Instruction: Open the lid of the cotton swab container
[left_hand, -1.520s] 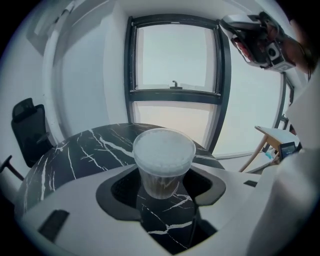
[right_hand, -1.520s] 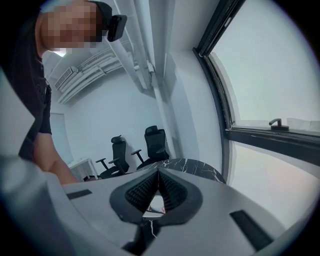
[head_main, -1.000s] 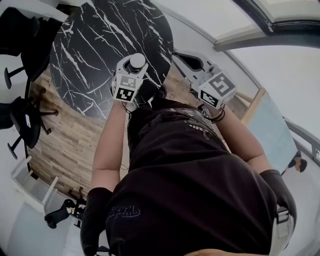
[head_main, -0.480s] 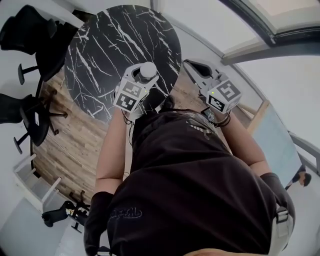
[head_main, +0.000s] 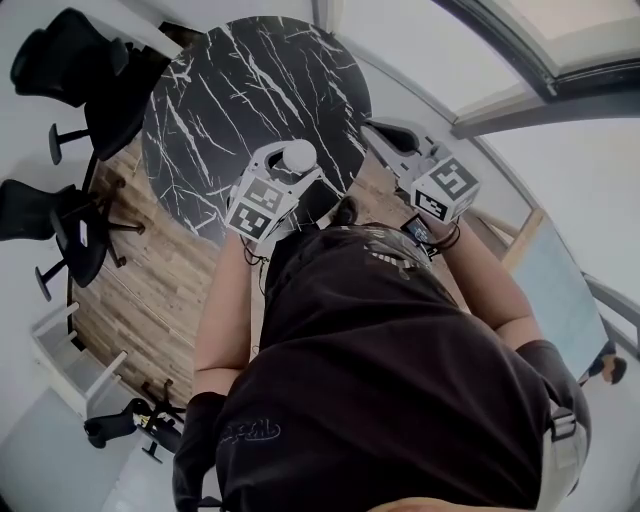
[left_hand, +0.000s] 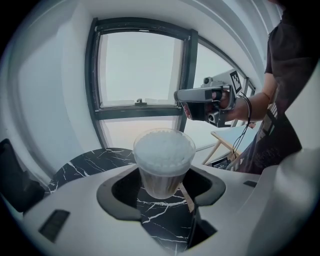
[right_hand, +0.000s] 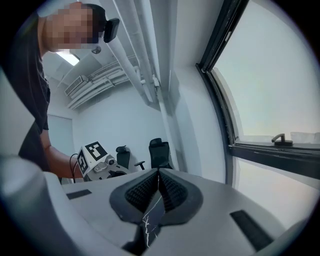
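A clear round cotton swab container (left_hand: 164, 162), packed with white swab heads, sits upright between the dark pads of my left gripper (left_hand: 163, 184), which is shut on its lower body. In the head view, the container (head_main: 299, 155) shows in the left gripper (head_main: 297, 176), held over the near edge of the black marble table (head_main: 230, 90). I cannot tell whether a lid is on it. My right gripper (right_hand: 157, 186) is shut with nothing between its ribbed pads. It hovers to the right of the container (head_main: 388, 138) and points roughly level.
Black office chairs (head_main: 62, 70) stand to the left of the round table, on a wood plank floor (head_main: 130, 290). A large window (left_hand: 137, 75) lies beyond the table. A light wooden frame (head_main: 518, 222) stands to the right, behind the right arm.
The left gripper has lifted the container higher above the table. The right gripper has stayed about where it was, still shut.
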